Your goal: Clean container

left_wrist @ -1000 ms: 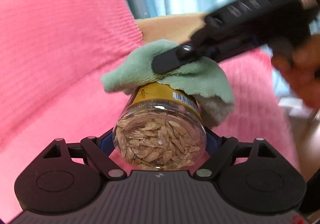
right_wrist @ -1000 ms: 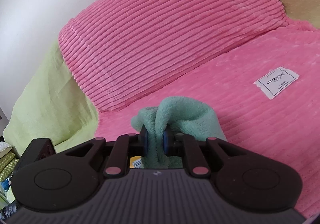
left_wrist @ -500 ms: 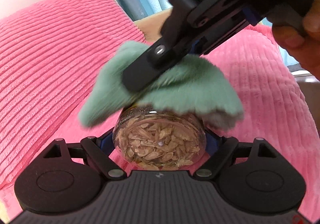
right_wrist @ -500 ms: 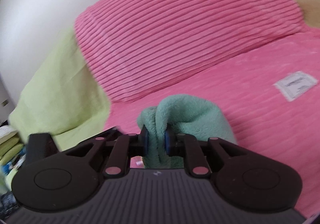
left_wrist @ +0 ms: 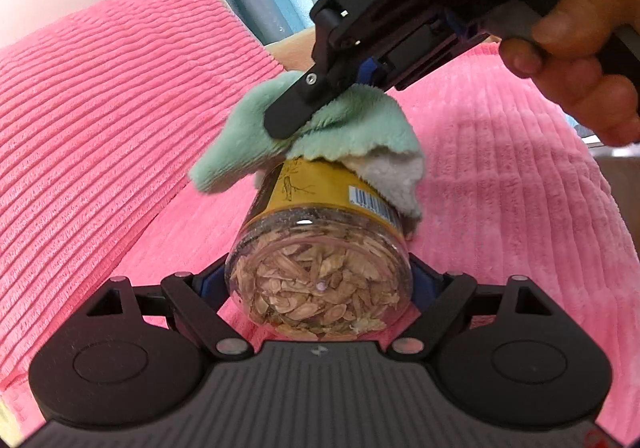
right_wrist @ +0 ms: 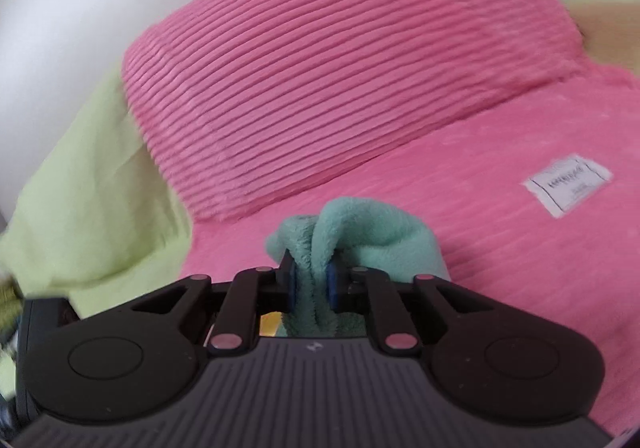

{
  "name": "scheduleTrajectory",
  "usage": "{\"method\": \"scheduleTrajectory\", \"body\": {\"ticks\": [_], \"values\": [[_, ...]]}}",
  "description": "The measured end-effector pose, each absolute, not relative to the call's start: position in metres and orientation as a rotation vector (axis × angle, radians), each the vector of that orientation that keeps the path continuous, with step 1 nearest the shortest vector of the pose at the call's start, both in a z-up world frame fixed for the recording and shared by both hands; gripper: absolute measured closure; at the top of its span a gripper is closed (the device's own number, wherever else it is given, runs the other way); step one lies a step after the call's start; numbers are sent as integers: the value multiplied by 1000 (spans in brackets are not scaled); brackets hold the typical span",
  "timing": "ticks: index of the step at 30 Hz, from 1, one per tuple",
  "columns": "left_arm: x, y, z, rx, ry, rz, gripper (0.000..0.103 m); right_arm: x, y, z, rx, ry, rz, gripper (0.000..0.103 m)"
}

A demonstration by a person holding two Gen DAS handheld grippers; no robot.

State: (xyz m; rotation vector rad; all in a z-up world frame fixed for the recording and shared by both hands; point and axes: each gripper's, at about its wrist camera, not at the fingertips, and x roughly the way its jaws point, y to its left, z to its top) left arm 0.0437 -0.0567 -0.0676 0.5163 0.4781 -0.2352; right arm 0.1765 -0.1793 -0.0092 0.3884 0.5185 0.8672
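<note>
Two grippers meet on one jar. The left gripper (left_wrist: pixel 318 284) has its fingers (left_wrist: pixel 208 282) clamped on the clear base end of the container (left_wrist: pixel 320 248), a jar of pale dried flakes with a yellow label, held on its side above the pink ribbed cover (left_wrist: pixel 500 183). The right gripper (right_wrist: pixel 311 282) pinches a fold of green cloth (left_wrist: pixel 320 131) between its blue pads, and the cloth drapes over the jar's far, upper end. Wiping appears under way at that end; the label and base show bare, and how much has been wiped cannot be judged. A pink cushion (right_wrist: pixel 340 67) lies beyond.
</note>
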Motion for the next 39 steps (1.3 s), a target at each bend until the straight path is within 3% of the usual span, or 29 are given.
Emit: {"method": "scheduleTrajectory", "body": {"ticks": [17,39], "values": [[49,-53,-70,501,485,-234,17,149,-143,-6,275,529,1073,90],[72,-38,-60,428,518,-237,16,174,-172,-10,342,497,872,91]]}}
